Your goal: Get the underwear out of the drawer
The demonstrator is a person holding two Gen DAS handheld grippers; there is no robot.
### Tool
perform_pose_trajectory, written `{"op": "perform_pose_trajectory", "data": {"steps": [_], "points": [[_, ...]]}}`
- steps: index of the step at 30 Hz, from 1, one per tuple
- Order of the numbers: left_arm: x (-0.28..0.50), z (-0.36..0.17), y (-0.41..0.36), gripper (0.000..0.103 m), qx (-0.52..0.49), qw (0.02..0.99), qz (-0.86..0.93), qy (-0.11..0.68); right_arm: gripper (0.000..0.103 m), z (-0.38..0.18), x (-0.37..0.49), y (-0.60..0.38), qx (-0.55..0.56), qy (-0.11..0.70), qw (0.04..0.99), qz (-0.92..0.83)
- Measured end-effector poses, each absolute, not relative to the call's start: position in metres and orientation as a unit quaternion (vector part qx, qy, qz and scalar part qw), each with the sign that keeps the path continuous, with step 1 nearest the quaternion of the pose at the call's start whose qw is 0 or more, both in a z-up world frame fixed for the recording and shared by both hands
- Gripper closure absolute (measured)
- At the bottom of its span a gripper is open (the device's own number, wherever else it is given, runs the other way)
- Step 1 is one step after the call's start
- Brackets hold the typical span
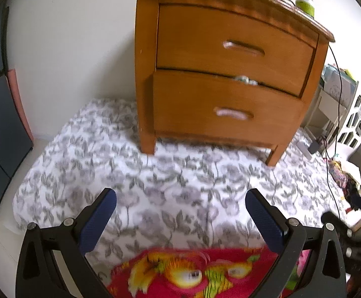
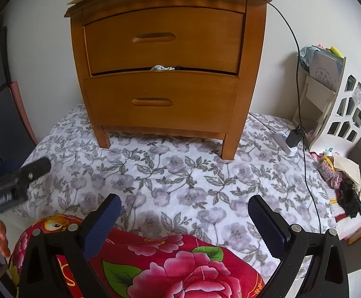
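A floral bedspread in grey and white covers the bed and fills the middle of both views. On it, at 12 o'clock, stands a wooden nightstand with two curved drawers, one above the other. The upper drawer is shut. The lower drawer sits slightly forward, leaving a dark slit along its top edge. At 6 o'clock lies a red flowered blanket, bunched under the tongs. At 3 o'clock a white cut-out rack leans by the wall, and a black cable hangs from the nightstand top to a charger beside it.

The left tongs hang over the bedspread with their blue-padded fingers wide apart and nothing between them. The right tongs are likewise spread wide and empty, above the blanket's edge; they are well apart from the nightstand.

The underwear is a small pale, patterned scrap peeking out of the slit at the middle of the lower drawer's top edge. Its visible part lies flat with its long axis running from 9 to 3 o'clock along the drawer front; the rest is hidden inside.
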State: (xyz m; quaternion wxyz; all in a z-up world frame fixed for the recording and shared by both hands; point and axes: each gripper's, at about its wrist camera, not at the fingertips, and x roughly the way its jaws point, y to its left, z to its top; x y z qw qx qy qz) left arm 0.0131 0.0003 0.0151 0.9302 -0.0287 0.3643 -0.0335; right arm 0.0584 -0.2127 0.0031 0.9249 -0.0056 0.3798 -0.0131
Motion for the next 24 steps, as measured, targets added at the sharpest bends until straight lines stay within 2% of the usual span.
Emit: {"op": "perform_pose_trajectory", "data": {"steps": [6, 14, 20, 24], "points": [[0.058, 0.042, -0.004, 0.000, -0.016, 0.941, -0.051, 0.333, 0.000, 0.002, 0.064, -0.224, 0.012, 0.379, 0.925, -0.019], [0.137, 0.076, -0.034, 0.000, 0.022, 0.932, -0.098, 0.349, 0.000, -0.003, 0.072, -0.235, 0.029, 0.384, 0.923, -0.017], [0.180, 0.082, -0.070, 0.000, 0.096, 0.925, -0.106, 0.353, 0.000, -0.014, 0.079, -0.235, 0.034, 0.395, 0.918, -0.005], [0.207, 0.076, -0.089, 0.000, 0.109, 0.914, -0.122, 0.371, 0.000, -0.024, 0.086, -0.235, 0.038, 0.406, 0.913, 0.003]]}}
